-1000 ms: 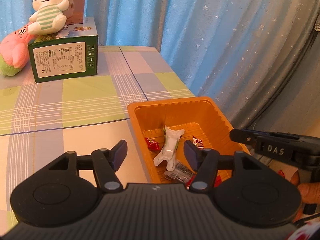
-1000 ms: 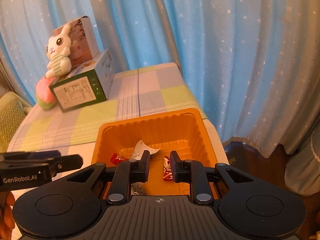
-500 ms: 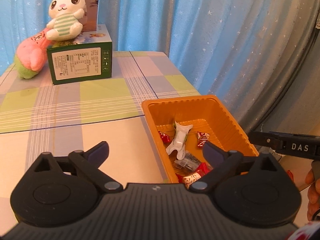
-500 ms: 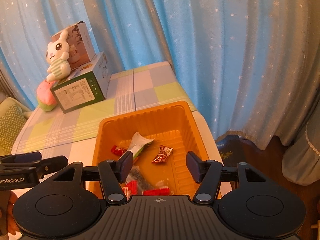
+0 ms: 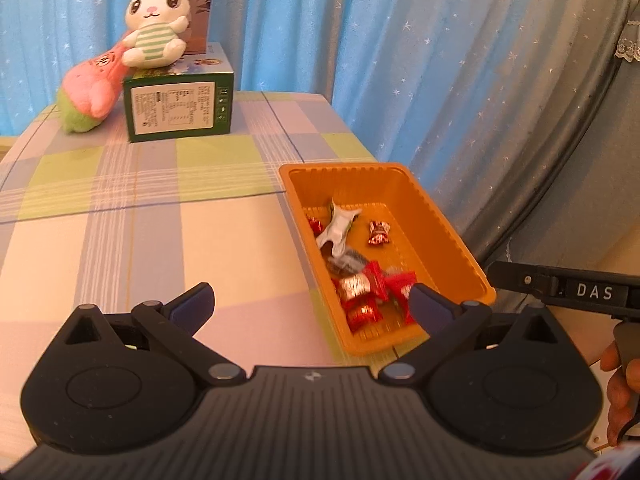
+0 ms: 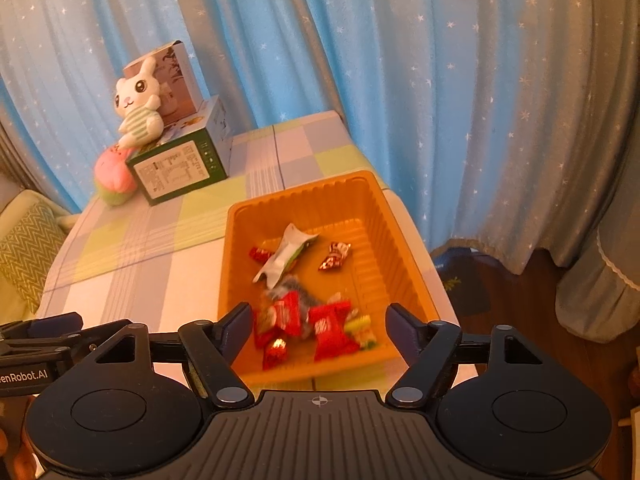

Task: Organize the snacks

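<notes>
- The left gripper [image 5: 310,308] has its jaws spread wide, holding nothing, above the checked tablecloth [image 5: 160,240] beside the tray's near left corner.
- The right gripper [image 6: 320,328] has jaws that have just been opening; they grip nothing, above the tray's near end.
- The orange plastic tray [image 6: 404,248] sits at the table's right edge.
- In it lie red wrapped sweets [image 6: 332,330], piled near, and a white wrapper [image 6: 284,258] farther back.
</notes>
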Available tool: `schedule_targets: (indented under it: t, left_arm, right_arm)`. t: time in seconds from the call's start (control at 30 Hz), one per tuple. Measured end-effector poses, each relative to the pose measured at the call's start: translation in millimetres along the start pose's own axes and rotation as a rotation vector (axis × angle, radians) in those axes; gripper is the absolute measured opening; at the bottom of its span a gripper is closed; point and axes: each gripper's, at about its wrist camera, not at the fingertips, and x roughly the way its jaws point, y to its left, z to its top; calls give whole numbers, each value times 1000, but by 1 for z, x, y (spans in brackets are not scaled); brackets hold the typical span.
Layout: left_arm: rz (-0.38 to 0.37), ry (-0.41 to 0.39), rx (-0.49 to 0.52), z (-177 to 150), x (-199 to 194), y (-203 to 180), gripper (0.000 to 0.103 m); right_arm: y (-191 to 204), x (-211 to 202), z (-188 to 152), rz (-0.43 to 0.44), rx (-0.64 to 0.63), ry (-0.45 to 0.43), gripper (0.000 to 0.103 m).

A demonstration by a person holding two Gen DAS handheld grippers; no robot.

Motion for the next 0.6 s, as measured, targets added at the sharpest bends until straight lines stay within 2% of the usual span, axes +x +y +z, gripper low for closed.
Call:
schedule_targets:
  t: [0.27, 0.6]
  left_arm:
    - [61, -38, 32, -20, -46, -5, 102]
    - [85, -34, 37, -48, -78, -17, 102]
  right_arm:
    - [16, -40, -28, -17, -24, -10, 74]
    - [28, -70, -58, -20, -56, -10, 74]
